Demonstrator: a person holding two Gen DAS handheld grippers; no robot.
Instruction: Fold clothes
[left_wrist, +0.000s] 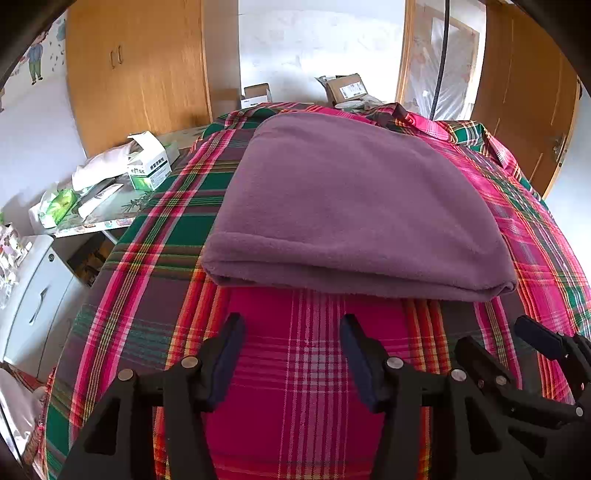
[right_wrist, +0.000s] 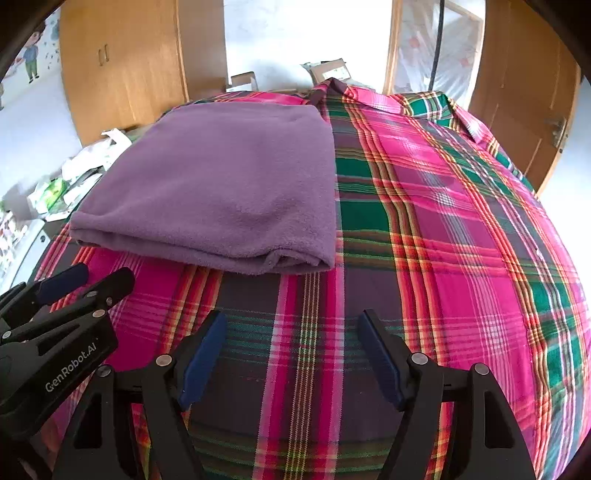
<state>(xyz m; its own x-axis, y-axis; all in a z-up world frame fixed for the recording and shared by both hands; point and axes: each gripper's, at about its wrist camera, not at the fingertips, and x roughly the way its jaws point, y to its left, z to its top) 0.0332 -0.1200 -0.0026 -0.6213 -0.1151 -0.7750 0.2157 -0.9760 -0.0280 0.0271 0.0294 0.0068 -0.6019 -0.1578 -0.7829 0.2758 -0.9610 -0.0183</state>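
Note:
A purple fleece garment (left_wrist: 354, 206) lies folded into a thick rectangle on the plaid cloth (left_wrist: 295, 369) that covers the table, its folded edge facing me. My left gripper (left_wrist: 291, 321) hovers open just short of that edge, nothing between its fingers. In the right wrist view the purple fleece garment (right_wrist: 221, 184) lies to the upper left, and my right gripper (right_wrist: 291, 317) is open over the bare plaid cloth (right_wrist: 461, 240), a little to the right of the garment's near corner. Each gripper shows in the other's view: the right gripper (left_wrist: 495, 332) and the left gripper (right_wrist: 99, 275), both open.
A side table (left_wrist: 110, 210) at the left carries a green and white box (left_wrist: 149, 170), tissue packs and papers. Cardboard boxes (left_wrist: 347, 88) stand behind the table's far edge. A wooden wardrobe (left_wrist: 136, 70) and a door (left_wrist: 528, 92) line the back wall.

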